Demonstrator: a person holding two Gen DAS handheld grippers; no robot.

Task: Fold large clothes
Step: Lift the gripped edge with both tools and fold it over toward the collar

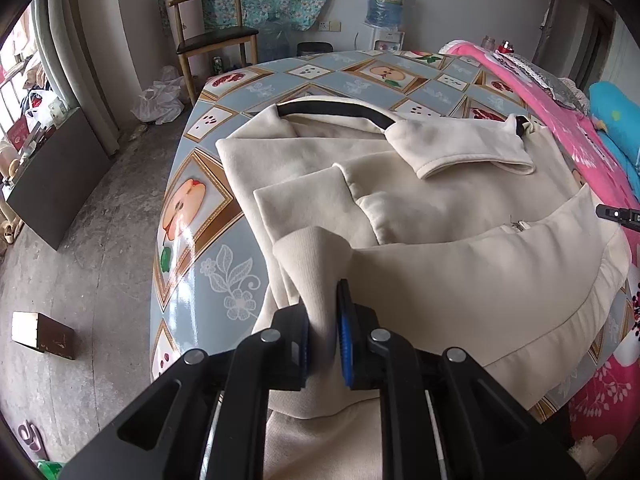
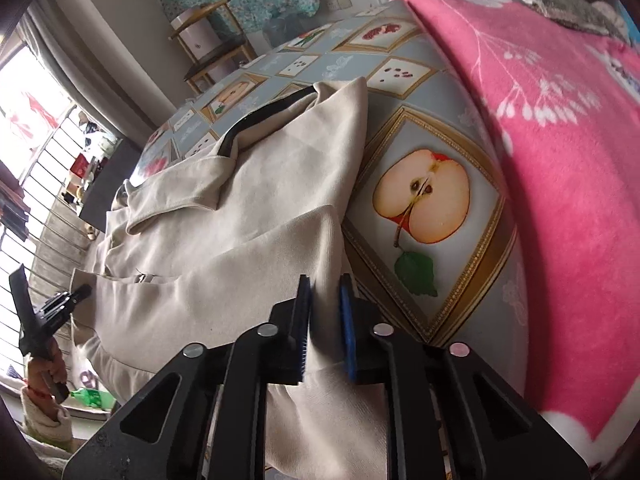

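A large cream jacket (image 1: 440, 216) with a black-lined collar (image 1: 336, 109) lies spread on the fruit-patterned table (image 1: 188, 216), sleeves folded inward. My left gripper (image 1: 324, 312) is shut on a bunched-up piece of its near ribbed hem, lifted off the table. In the right wrist view the same jacket (image 2: 240, 216) fills the left half, its right edge beside a printed apple. My right gripper (image 2: 325, 312) is shut on the near right corner of the jacket's hem. The left gripper (image 2: 44, 316), held by a hand, shows at the far left of that view.
A pink flowered blanket (image 2: 540, 160) covers the table's right side. A wooden chair (image 1: 212, 36), a water dispenser (image 1: 386, 12) and plastic bags (image 1: 160, 98) stand beyond the table. A dark cabinet (image 1: 56, 184) and a small box (image 1: 42, 334) sit on the concrete floor at left.
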